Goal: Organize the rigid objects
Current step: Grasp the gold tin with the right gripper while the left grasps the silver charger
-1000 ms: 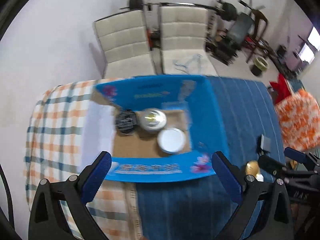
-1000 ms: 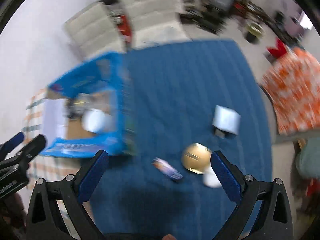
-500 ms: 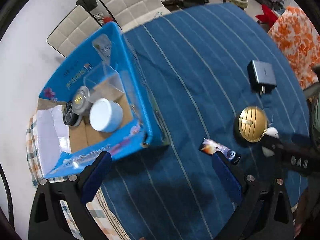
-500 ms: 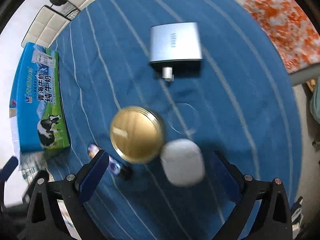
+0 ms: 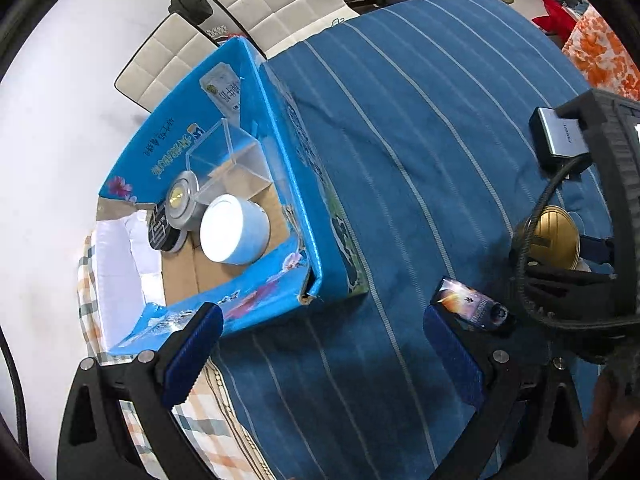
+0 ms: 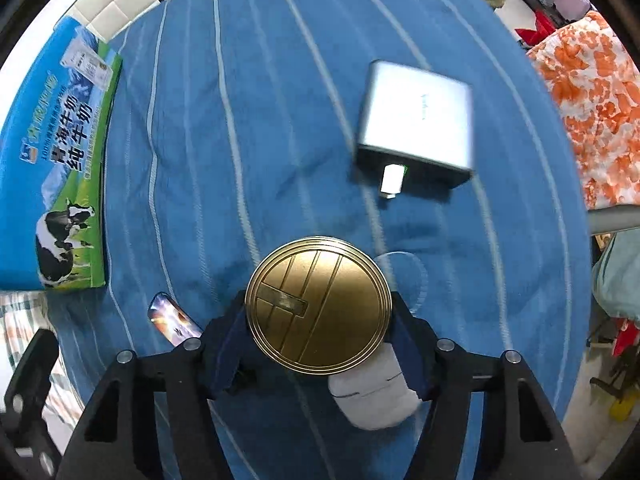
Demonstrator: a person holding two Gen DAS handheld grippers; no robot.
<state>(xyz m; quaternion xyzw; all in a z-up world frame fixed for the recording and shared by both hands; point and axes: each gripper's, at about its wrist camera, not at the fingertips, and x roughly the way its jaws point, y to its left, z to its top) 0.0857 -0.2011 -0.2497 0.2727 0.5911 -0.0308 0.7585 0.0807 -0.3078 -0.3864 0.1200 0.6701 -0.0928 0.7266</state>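
A round gold tin sits between the fingers of my right gripper, which is shut on it just over the blue striped cloth; it also shows in the left wrist view. A white earbud case lies under the tin. A small printed lighter lies near my open, empty left gripper. A grey charger lies further off. The open blue carton holds a white-lidded jar, a silver tin, a black disc and a clear box.
Two white padded chairs stand behind the table. An orange and white cloth lies to the right. A checked cloth covers the table's left end. A clear round lid lies beside the gold tin.
My right gripper has come down over the gold tin and closed on it. My left gripper has swung from over the carton toward the lighter and stayed open.
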